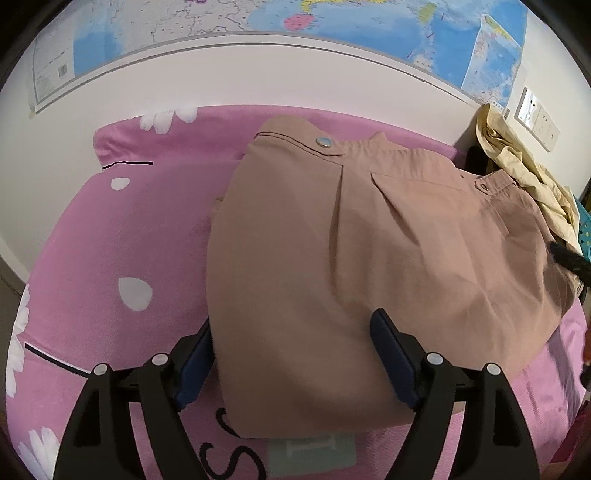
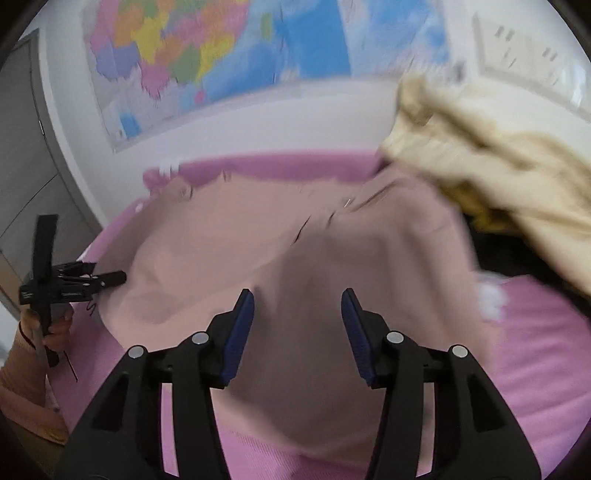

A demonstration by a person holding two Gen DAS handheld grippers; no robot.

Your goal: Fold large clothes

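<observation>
Left wrist: left gripper (image 1: 291, 347) gapes around folded tan garment (image 1: 369, 240); right gripper (image 2: 297, 336) released above it.

Tan garment (image 1: 369, 266): matt woven cloth, softly creased, with a shiny rounded snap button (image 1: 324, 142) near its waistband edge. Under the garment, pink bedsheet (image 1: 110, 240): matt cloth with a fine ribbed weave and white petal print. My left gripper (image 1: 293, 363): matt black plastic arms, dull silver metal rivets, dark blue rubbery pads. My right gripper (image 2: 297, 334): same black plastic, and its blue pads look ridged. Beyond the garment, cream clothes pile (image 1: 524, 173): crumpled matt cloth. On the wall above the garment, map (image 1: 332, 22): glossy smooth paper with slight sheen.
</observation>
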